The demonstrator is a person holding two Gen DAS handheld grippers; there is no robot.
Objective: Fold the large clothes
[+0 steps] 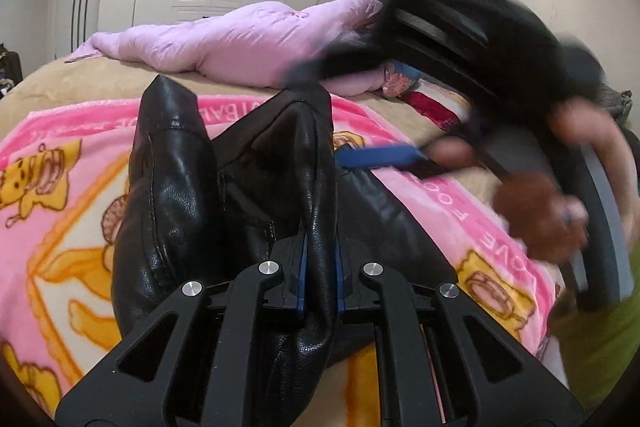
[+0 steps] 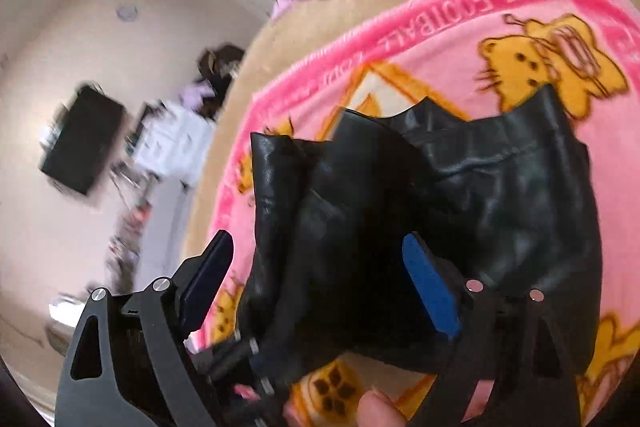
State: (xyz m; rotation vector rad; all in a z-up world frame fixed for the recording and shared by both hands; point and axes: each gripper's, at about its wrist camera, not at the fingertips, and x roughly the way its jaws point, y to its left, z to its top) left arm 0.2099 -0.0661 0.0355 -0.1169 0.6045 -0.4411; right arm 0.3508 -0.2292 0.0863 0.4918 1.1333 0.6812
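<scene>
The left gripper has its jaws pinched tight on a fold of the black leather jacket, which rises toward twelve o'clock in the left wrist view. The jacket lies bunched on a pink cartoon blanket spread over the bed. The right gripper shows blurred at three o'clock in the left view; in its own view its jaws stand wide apart, with the jacket crumpled between and beyond the blue pads. A pale pink quilt lies at twelve o'clock, beyond the blanket.
</scene>
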